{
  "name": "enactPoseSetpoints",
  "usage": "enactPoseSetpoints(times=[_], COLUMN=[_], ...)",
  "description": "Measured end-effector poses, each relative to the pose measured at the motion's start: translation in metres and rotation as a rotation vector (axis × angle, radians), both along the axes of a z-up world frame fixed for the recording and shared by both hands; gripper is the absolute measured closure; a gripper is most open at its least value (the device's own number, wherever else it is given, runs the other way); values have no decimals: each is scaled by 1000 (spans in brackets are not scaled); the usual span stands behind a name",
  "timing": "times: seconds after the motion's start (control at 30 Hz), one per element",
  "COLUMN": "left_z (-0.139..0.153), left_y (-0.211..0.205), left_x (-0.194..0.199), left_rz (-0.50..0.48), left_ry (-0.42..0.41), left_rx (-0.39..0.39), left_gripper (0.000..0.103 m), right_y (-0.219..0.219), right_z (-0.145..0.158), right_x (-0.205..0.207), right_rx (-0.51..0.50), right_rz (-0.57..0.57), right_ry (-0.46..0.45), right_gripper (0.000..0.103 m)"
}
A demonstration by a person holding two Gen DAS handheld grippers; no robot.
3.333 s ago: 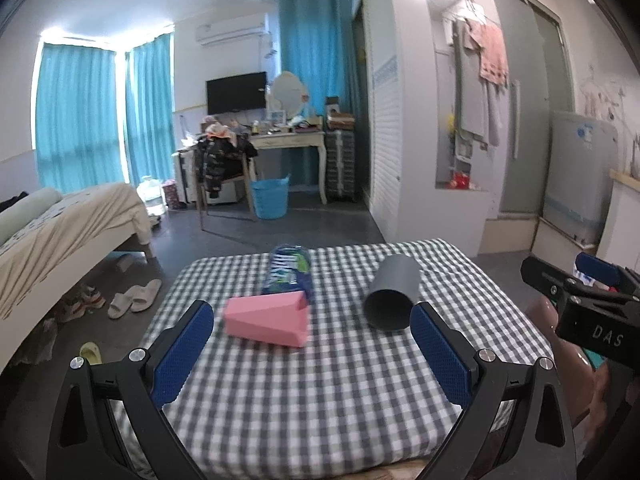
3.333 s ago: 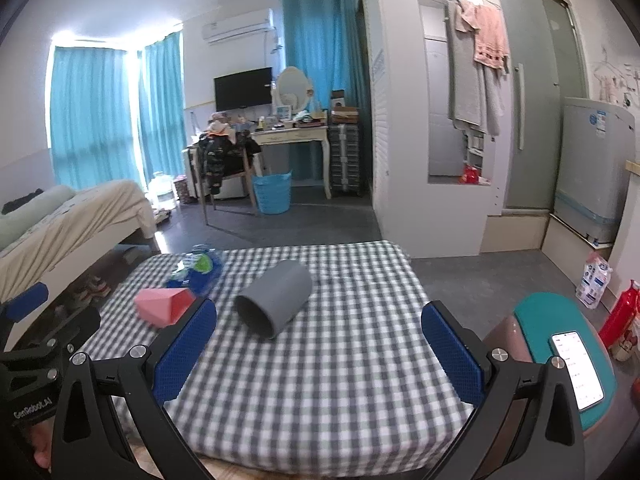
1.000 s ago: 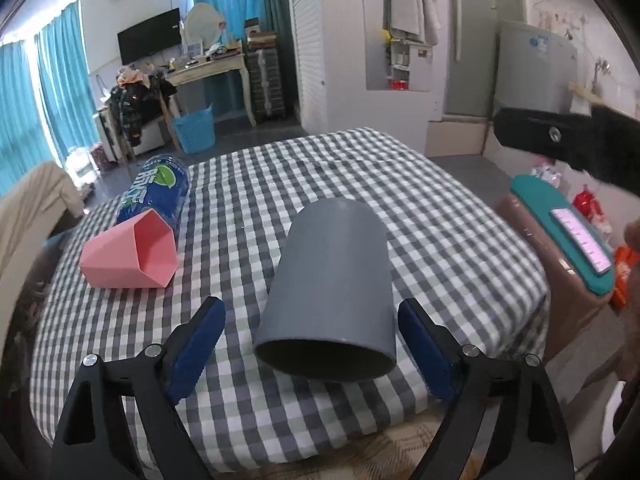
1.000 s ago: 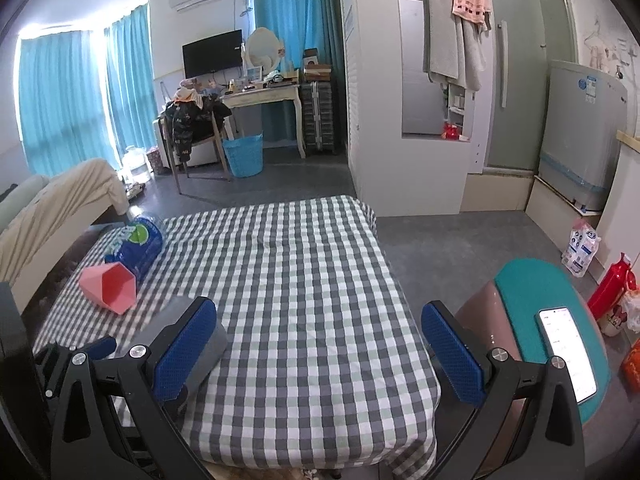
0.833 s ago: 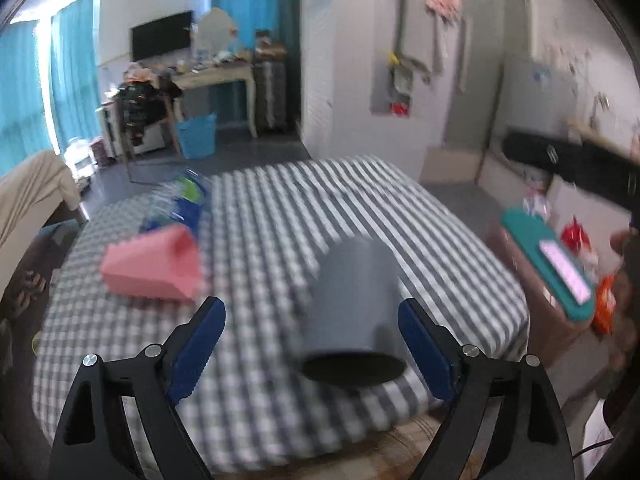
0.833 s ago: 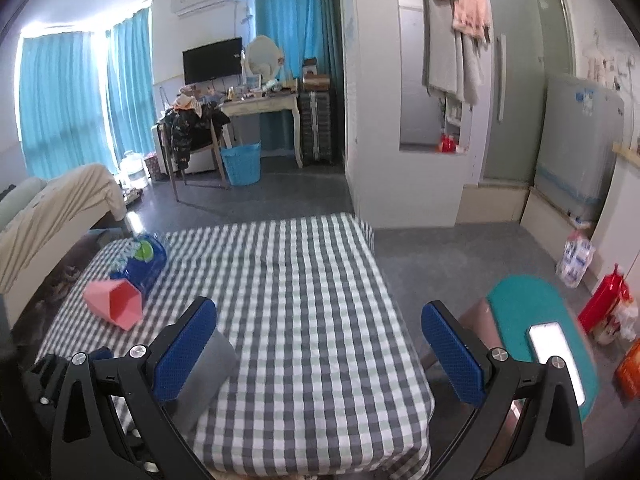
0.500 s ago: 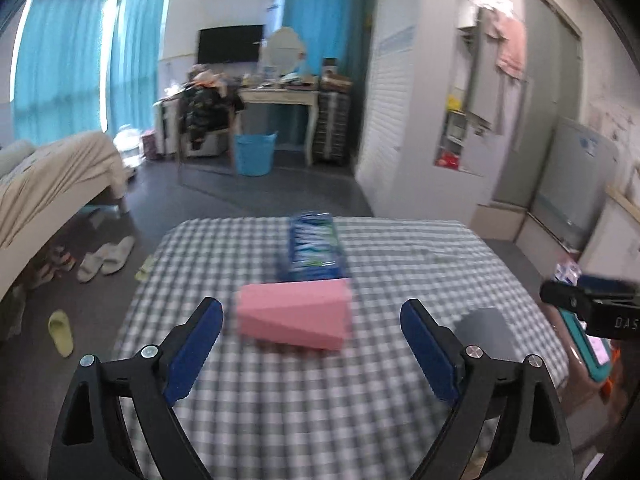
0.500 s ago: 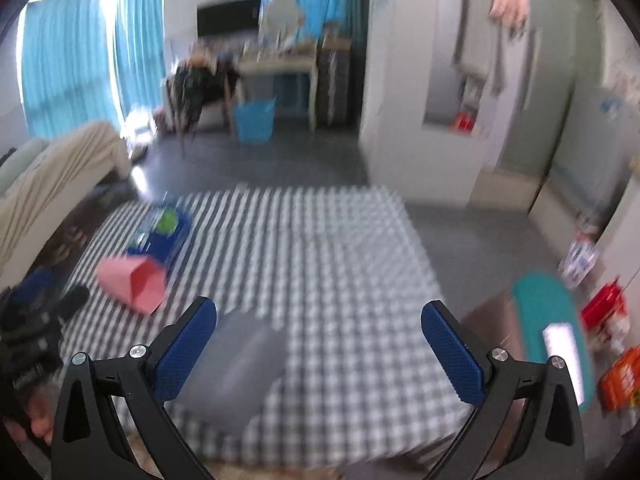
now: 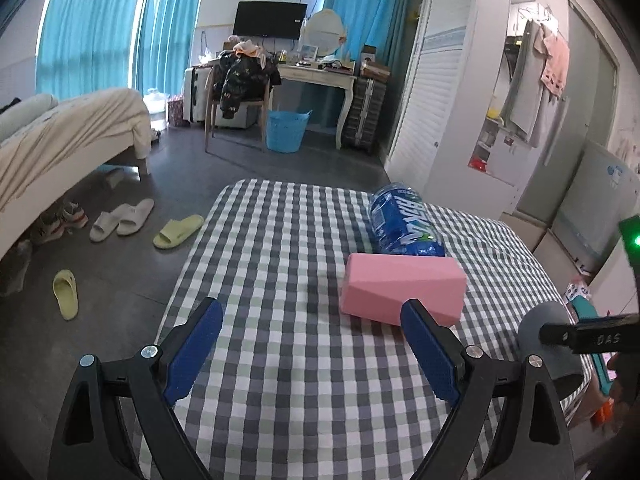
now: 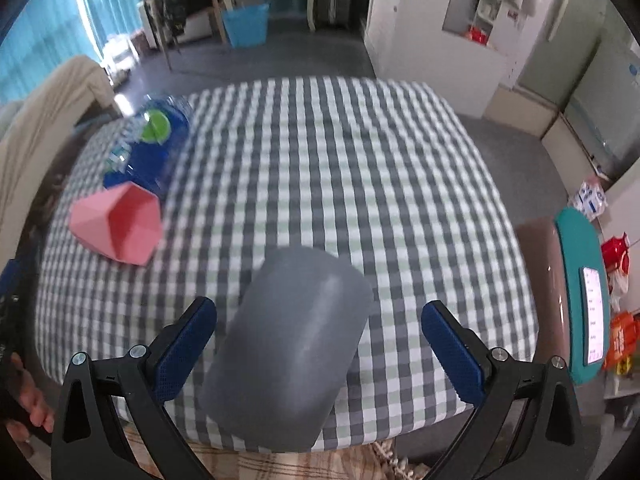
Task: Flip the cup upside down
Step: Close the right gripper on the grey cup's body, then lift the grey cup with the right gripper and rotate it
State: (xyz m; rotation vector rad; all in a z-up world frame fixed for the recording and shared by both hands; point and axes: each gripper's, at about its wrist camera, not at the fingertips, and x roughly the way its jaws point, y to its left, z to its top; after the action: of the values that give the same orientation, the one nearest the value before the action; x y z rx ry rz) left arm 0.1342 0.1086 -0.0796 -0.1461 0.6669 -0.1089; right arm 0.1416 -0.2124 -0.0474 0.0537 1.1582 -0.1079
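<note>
While both grippers' fingers are standing spread, the right gripper [image 10: 319, 344] is straddling the grey cup [image 10: 292, 350] lying on the checkered bench [image 10: 340, 160]; left gripper [image 9: 312, 346] is holding nothing.

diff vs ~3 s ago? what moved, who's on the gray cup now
The gray cup has shifted from mid-table to the near edge, still lying on its side. The left gripper, which framed it a second ago, has swung away toward the pink cup. The right gripper now straddles the gray cup, jaws open, not gripping. Pink cup and blue bottle stayed put.
</note>
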Motion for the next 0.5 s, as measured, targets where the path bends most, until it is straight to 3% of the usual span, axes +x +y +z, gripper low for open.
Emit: enactPoseSetpoints(times=[0.2, 0.5], left_z=[-3, -1], left_y=[5, 11], left_x=[2, -1], left_rz=[1, 21], left_ry=[7, 15], left_rx=[-11, -16], left_gripper=[10, 10], right_y=[3, 15], right_z=[-21, -20], right_x=[8, 12], right_rx=[59, 58], right_rz=[13, 36], right_ry=[83, 74], right_gripper=[6, 23])
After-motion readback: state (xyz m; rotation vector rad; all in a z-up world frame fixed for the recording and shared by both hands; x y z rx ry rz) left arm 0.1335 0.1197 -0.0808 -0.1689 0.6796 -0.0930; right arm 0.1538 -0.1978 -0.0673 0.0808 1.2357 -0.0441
